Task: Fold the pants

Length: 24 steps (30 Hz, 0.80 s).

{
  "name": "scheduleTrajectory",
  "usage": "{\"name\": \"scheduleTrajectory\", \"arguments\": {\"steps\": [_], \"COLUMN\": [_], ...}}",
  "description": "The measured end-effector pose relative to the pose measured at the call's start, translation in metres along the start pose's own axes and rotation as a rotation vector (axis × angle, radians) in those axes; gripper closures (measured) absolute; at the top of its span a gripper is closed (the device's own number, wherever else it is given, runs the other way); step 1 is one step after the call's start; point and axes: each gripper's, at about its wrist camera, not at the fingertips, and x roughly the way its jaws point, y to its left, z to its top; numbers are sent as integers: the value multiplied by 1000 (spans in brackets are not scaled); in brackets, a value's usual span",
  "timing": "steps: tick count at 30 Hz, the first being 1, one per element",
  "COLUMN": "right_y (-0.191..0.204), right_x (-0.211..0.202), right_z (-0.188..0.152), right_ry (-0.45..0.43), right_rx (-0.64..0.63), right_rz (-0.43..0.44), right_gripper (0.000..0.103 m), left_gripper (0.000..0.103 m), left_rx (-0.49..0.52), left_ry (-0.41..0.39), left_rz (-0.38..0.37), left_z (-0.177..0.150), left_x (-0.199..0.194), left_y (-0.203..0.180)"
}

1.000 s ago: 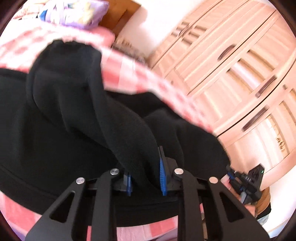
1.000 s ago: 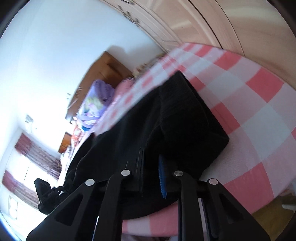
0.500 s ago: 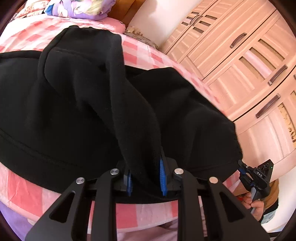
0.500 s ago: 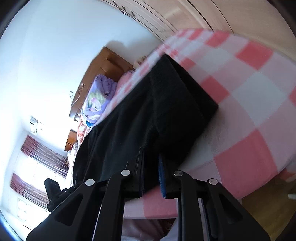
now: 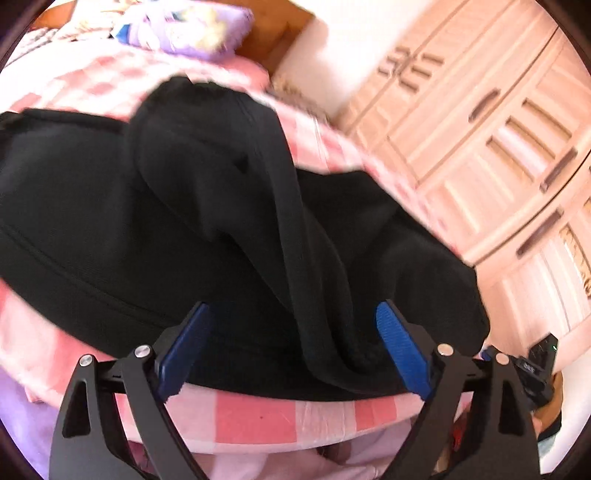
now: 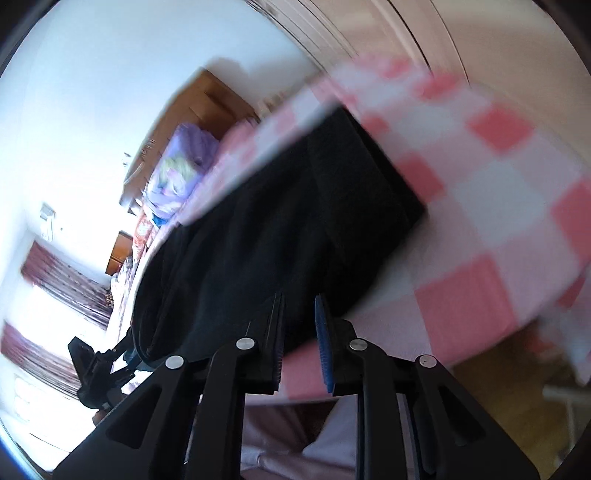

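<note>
My left gripper [image 5: 291,343] has its jaws opening — blue pads [image 5: 184,347] spread wide, neither pressing cloth. A fold of the black pants [image 5: 166,221] drapes down between them and ends just short of the near edge of the bed.

The pants lie across the pink-and-white checked bedsheet [image 5: 258,417], bulk toward the near edge, one raised fold running back toward the head of the bed. A purple pillow [image 5: 192,29] sits at the head end against a wooden headboard [image 5: 277,33]. Light wooden wardrobe doors [image 5: 498,140] stand along the bed's right side.

My right gripper [image 6: 301,343] has jaws set narrow. From the right wrist view the pants' [image 6: 295,229] near edge runs into the gap between the pads, so I read it as gripping the cloth, though the frame is motion-blurred. Checked sheet [image 6: 498,221] shows to the right of the pants there, bare up to the bed's edge.

Each gripper shows in the other's view: right one low at the right edge [image 5: 535,365] of the left camera, left one low left [image 6: 96,365] in the right camera, both off the bed's near edge.
</note>
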Motion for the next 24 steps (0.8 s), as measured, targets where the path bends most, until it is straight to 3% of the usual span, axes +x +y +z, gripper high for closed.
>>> {"name": "scheduleTrajectory", "arguments": {"steps": [1,2,3,4,7,9,10,14,18,21,24], "right_y": [23,35,54,64,58,49,50,70,82,82,83], "right_x": [-20,-30,-39,-36,8,26,31,49,79,92,85], "right_z": [0,-2,-7,-10,-5,-9,-11,-17,-35,-62,-87], "right_ry": [-137,-210,-301,-321,-88,-32,-32,14,88,153,126], "right_rx": [-108,-173,-280,-344,-215,-130,-143,-303,-464,-588,-724], "right_rz": [-2,6,28,57,86,146,128,36,-156,-273,-325], "right_gripper": [82,81,44,4,4,4,4,4,4,4,4], "left_gripper": [12,12,12,12,8,8,8,8,8,7,4], "left_rx": [1,16,41,77,207,337,408,479,496,590,672], "left_ry": [-21,-46,-61,-69,-51,-20,-5,69,134,139,144], "left_rz": [4,2,-1,-3,-39,-65,-65,-52,-14,59,88], "left_z": [1,1,0,-1,-8,-19,-25,-32,-36,-50,-65], "left_x": [-5,-12,-16,-19,-14,2,13,56,90,98,96], "left_y": [-1,-6,-13,-24,-62,-99,-118,-144,-148,-152,-153]}}
